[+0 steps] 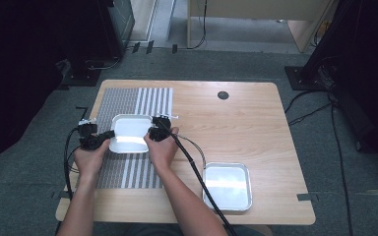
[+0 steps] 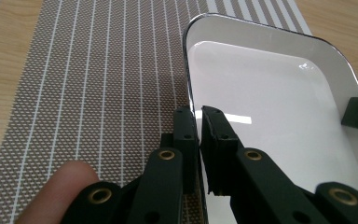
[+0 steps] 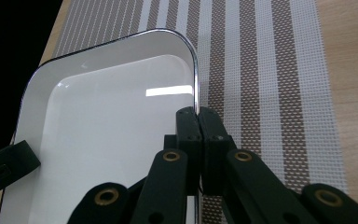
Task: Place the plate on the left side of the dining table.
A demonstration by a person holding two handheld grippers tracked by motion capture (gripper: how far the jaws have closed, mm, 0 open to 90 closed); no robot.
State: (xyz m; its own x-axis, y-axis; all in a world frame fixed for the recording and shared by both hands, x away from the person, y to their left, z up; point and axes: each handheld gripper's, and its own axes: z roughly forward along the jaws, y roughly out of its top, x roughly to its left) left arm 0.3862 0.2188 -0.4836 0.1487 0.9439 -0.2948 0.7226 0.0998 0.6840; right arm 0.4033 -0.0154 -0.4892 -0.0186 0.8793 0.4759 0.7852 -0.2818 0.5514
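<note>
**Both grippers clamped on white tray**

The white tray (image 1: 129,133) sits over the striped mat (image 1: 133,101) at the left of the desk (image 1: 246,123). Left gripper (image 1: 109,135): fingers (image 2: 186,135) closed on the tray's left rim, one on the outside, one inside. Right gripper (image 1: 151,132): fingers (image 3: 189,130) pressed together on the opposite rim, the edge pinched between them. Whether the tray rests on the mat or is lifted cannot be told. A second tray (image 1: 228,186), metallic, lies near the desk's front right corner, well apart.
</note>
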